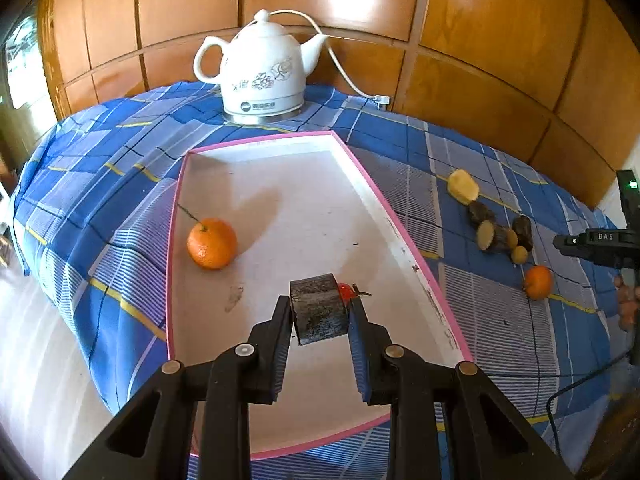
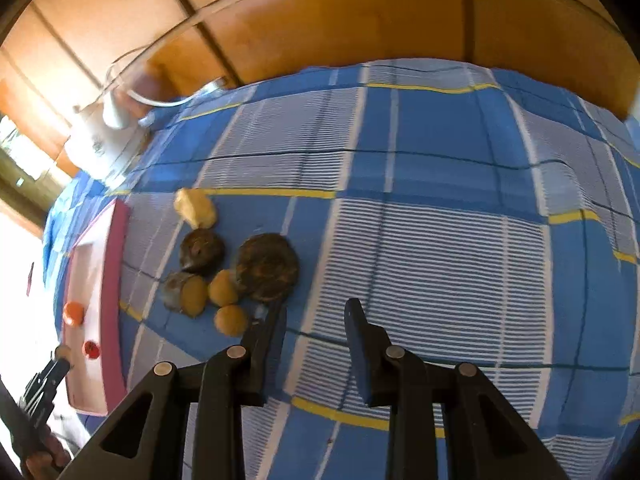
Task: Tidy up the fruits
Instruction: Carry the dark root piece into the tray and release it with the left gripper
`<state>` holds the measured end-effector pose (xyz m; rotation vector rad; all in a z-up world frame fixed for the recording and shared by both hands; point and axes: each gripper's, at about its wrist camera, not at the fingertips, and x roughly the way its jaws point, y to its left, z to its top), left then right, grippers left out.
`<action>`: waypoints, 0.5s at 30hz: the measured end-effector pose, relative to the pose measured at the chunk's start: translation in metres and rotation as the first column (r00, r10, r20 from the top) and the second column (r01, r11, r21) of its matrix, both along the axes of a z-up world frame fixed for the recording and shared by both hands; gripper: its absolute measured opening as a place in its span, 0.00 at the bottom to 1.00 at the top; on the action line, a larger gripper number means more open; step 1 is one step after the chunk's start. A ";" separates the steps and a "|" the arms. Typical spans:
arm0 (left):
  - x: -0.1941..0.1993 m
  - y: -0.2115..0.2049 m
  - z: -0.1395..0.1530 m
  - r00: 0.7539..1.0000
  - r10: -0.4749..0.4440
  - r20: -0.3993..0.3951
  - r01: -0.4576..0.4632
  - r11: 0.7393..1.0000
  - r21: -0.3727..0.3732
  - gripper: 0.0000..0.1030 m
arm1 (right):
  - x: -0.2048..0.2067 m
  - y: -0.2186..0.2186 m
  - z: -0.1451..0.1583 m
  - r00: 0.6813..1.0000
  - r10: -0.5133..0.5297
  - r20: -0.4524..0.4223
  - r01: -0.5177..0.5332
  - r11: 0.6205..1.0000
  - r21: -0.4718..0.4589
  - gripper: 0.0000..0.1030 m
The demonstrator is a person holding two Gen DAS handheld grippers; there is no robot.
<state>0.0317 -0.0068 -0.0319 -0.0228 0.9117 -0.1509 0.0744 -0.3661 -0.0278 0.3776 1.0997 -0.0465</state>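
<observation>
Above the pink-rimmed tray (image 1: 256, 145), only the left wrist view shows the left hand-held gripper (image 1: 320, 312) clamped on a dark chunk (image 1: 318, 308).

Tablecloth (image 1: 100, 184): blue check, white-striped panels, thin yellow lines. Tray (image 1: 320, 216): white floor, pink rim. Orange (image 1: 212, 243) at left of tray: bright orange. Kettle (image 1: 260, 72), upper centre: white, grey flower print. Wall panels (image 1: 480, 40): orange-brown wood. Dark brown and yellow pieces (image 1: 500, 232) at right.

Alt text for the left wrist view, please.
The left gripper holds a dark cylindrical chunk over a pink-rimmed white tray, where an orange tangerine and small red fruit lie. Behind stands a white ceramic kettle.
</observation>
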 end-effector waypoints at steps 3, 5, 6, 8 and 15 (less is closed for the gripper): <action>0.000 -0.002 0.000 1.000 -0.006 0.003 0.006 1.000 0.003 0.27 | 0.001 0.008 0.004 0.998 0.062 0.033 -0.065 0.995 0.076 0.29; -0.001 -0.004 -0.002 1.000 -0.015 0.000 0.015 1.000 0.005 0.27 | 0.002 0.020 0.006 0.992 0.114 0.046 -0.116 0.992 0.055 0.29; 0.000 -0.005 -0.003 1.000 -0.017 -0.003 0.017 1.000 0.005 0.27 | 0.003 0.026 0.004 0.990 0.136 0.045 -0.139 0.989 0.058 0.29; 0.001 -0.007 -0.005 1.000 -0.021 -0.009 0.021 1.000 0.003 0.27 | 0.006 0.037 0.000 0.983 0.178 0.034 -0.180 0.982 0.057 0.29; 0.004 -0.005 -0.006 1.000 -0.013 -0.010 0.013 1.000 -0.005 0.27 | 0.016 0.062 -0.023 0.966 0.258 -0.023 -0.258 0.966 0.010 0.29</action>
